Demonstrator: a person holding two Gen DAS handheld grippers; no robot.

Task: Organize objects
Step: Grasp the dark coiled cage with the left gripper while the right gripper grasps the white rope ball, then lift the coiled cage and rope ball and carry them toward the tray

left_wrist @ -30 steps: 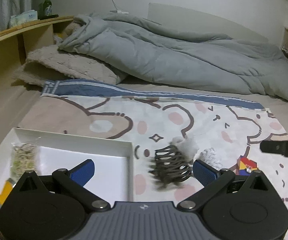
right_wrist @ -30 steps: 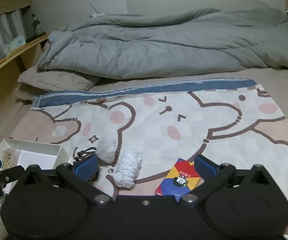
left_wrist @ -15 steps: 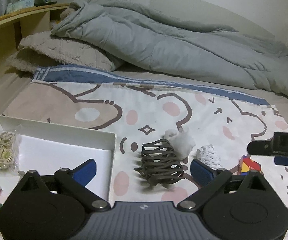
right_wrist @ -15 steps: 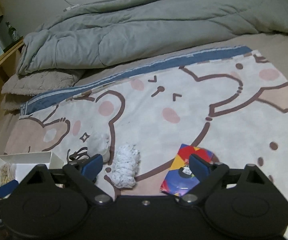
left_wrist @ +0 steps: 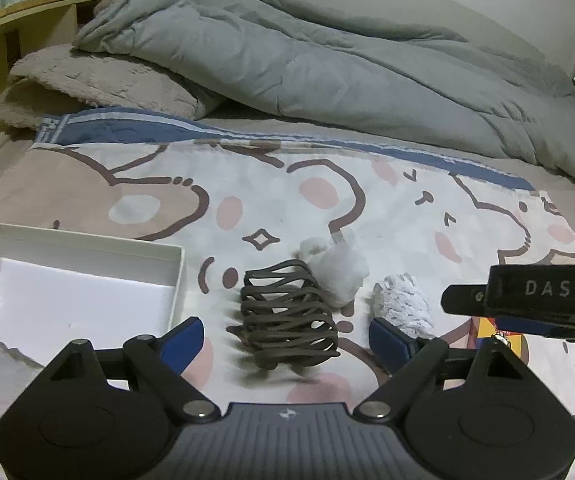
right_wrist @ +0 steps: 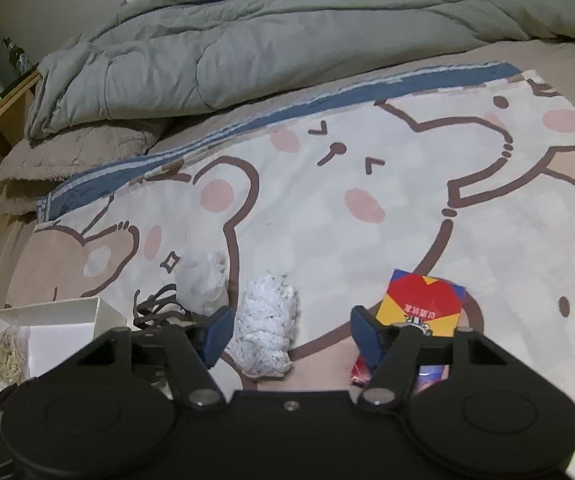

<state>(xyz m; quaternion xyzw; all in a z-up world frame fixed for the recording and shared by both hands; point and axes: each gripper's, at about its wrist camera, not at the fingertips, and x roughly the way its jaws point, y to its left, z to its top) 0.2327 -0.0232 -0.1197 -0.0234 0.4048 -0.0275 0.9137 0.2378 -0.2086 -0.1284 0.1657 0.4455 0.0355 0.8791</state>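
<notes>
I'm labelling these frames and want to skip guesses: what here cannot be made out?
- Colourful packet: near end hidden behind the right gripper in the right wrist view; its print is too small to read.
- White box: left part cut off by the left wrist view's edge, so its contents are mostly unseen.
- Pale bundle in the box: too small to identify.
- Dark cord bundle: near side blurred.
</notes>
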